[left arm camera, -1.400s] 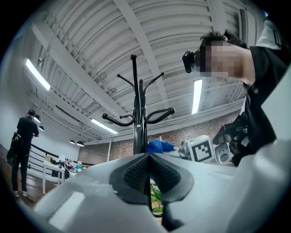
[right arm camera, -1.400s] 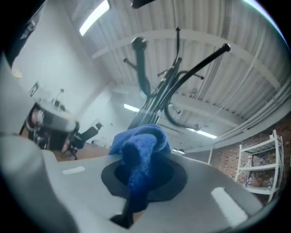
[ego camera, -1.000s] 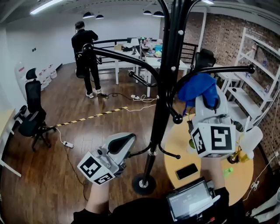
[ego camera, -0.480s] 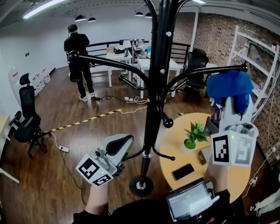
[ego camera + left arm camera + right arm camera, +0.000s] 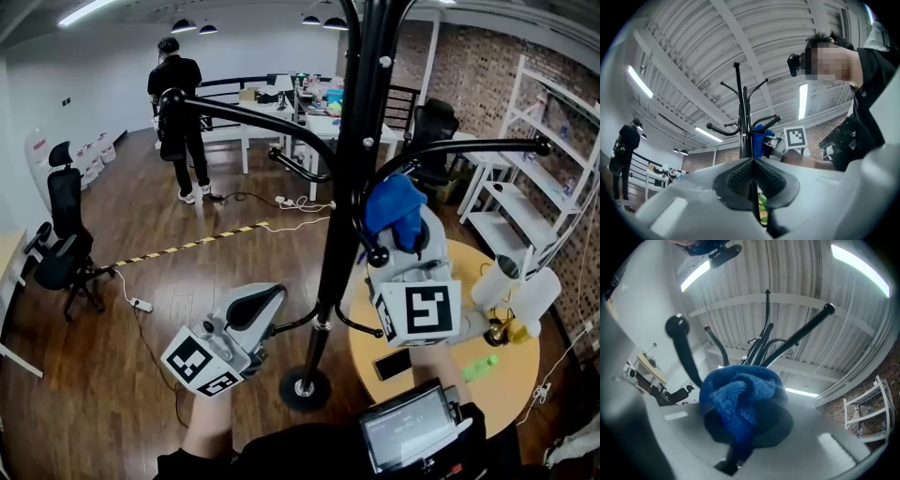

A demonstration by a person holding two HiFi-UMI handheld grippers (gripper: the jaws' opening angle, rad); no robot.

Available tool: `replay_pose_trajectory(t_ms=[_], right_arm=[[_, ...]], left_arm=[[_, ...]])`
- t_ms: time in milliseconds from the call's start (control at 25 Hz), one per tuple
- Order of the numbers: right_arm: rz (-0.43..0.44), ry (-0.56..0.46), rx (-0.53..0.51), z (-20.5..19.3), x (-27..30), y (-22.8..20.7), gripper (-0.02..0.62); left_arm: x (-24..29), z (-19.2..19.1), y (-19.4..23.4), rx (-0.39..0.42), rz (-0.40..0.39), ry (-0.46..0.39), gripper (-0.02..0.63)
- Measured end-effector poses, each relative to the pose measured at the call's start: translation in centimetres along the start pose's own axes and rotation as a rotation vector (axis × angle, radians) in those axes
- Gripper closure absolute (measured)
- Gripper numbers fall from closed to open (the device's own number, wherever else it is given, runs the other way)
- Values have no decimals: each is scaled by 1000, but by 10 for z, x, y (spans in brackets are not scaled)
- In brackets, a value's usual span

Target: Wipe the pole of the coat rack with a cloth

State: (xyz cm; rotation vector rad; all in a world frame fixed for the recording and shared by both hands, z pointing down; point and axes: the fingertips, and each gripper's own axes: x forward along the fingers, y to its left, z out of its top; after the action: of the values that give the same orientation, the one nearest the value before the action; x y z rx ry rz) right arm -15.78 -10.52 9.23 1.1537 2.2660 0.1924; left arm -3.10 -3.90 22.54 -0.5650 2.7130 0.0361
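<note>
Head view, lower left of the frame: the left tongs [image 5: 274,300] are clenched and empty. In the left gripper view their ribbed pads [image 5: 738,176] meet along one line with nothing between them. Their tip lies just beside a low hook [image 5: 298,324] of the rack [image 5: 366,56], left of the pole [image 5: 349,206]; whether they touch cannot be told.

Bottom centre: the round base [image 5: 305,390] of the rack stands on the wood floor [image 5: 141,216]. Lower right: a round bench [image 5: 511,380] carries a phone [image 5: 394,365].

Right of centre, above the bench: the right tongs [image 5: 398,234] point upward and grasp the blue cloth [image 5: 394,208]. In the right gripper view the cloth [image 5: 740,392] bulges over the pads as a crumpled wad, with a fold pinched between them. In the head view the cloth sits just right of the pole at mid-height, near a ball-tipped hook [image 5: 378,255]; whether it touches the pole cannot be told.

The pole runs upright from the base to the top edge of the frame, with curved arms [image 5: 253,117] branching left and right.

Middle left: a black chair [image 5: 64,248] and a striped tape line [image 5: 192,247] on the floor. Right edge: white shelves [image 5: 553,178] before a brick wall [image 5: 469,75]. Upper left: a person [image 5: 180,103] in black stands, back turned, beside white benches [image 5: 281,117].
</note>
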Motion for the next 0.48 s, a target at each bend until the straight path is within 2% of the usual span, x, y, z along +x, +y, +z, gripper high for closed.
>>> replay_pose_trajectory(t_ms=[160, 240, 360, 480], right_arm=[[24, 119, 57, -58, -21, 18, 577], [56, 195, 33, -90, -35, 33, 577], [150, 431, -58, -152, -64, 62, 577], [327, 667, -237, -214, -99, 96, 577]], left_arm=[[-4, -3, 2, -9, 10, 17, 614], [-2, -5, 2, -14, 11, 22, 614], [7, -9, -1, -24, -9, 33, 614], [15, -15, -5, -40, -38, 42, 614]])
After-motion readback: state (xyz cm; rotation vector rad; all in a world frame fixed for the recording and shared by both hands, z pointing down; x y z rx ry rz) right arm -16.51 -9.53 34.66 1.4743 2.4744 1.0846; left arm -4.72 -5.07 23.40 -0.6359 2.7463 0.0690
